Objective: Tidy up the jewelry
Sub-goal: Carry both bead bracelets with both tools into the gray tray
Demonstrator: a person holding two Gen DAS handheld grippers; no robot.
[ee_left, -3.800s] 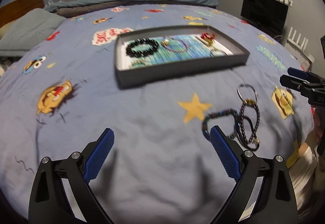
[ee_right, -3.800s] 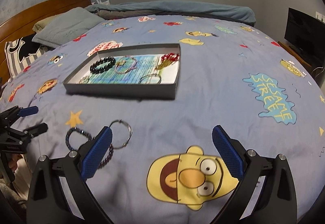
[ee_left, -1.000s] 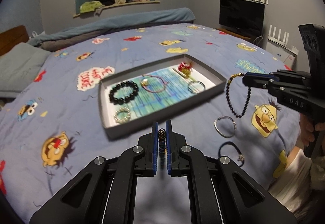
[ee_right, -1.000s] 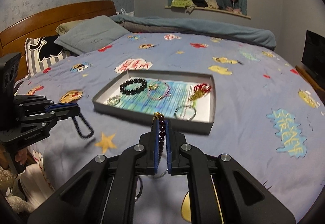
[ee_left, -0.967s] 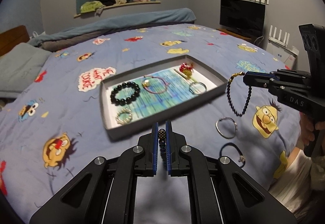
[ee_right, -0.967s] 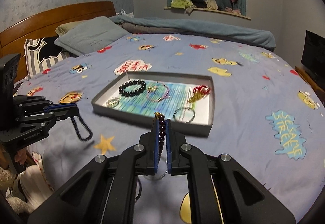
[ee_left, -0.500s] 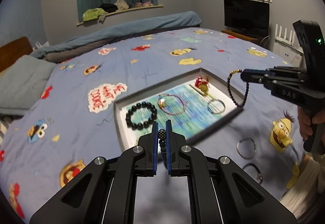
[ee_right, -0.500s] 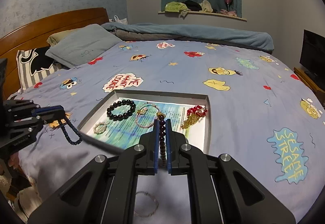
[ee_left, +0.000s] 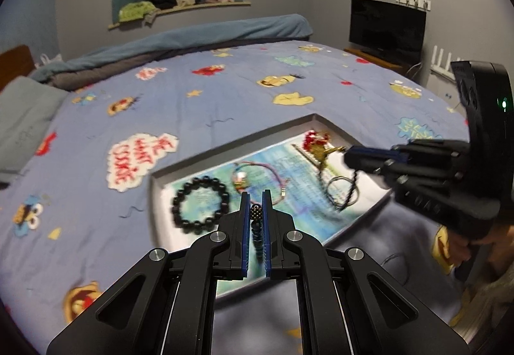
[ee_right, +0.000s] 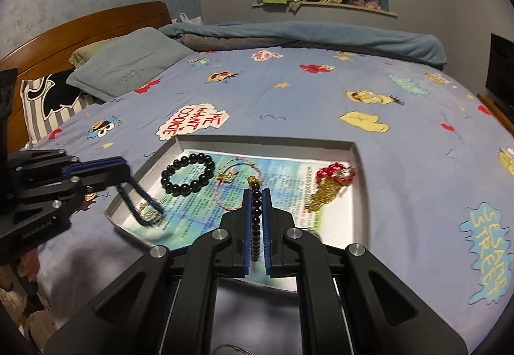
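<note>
A grey tray [ee_left: 167, 174] [ee_right: 266, 140] lies on the bed with a black bead bracelet [ee_left: 200, 206] [ee_right: 188, 174], a pink cord bracelet [ee_left: 257, 176] [ee_right: 239, 183], a red and gold piece [ee_left: 318, 144] [ee_right: 334, 183] and a metal ring [ee_left: 342, 191]. My left gripper [ee_left: 256, 210] [ee_right: 123, 170] is shut on a blue bead bracelet [ee_right: 141, 202] that hangs over the tray's near left corner. My right gripper [ee_right: 256, 197] [ee_left: 348, 159] is shut on a dark red bead bracelet [ee_right: 256, 216] that hangs over the tray's right part.
The blue cartoon bedspread [ee_right: 321, 91] stretches around the tray. Pillows [ee_right: 125, 65] and a wooden headboard [ee_right: 80, 23] are at the left. A TV [ee_left: 387, 25] stands at the right. A metal ring [ee_right: 229, 348] lies on the spread under my right gripper.
Both grippers have moved forward and down over the tray, each still holding its bracelet. The bracelets now hang just above the tray floor.
</note>
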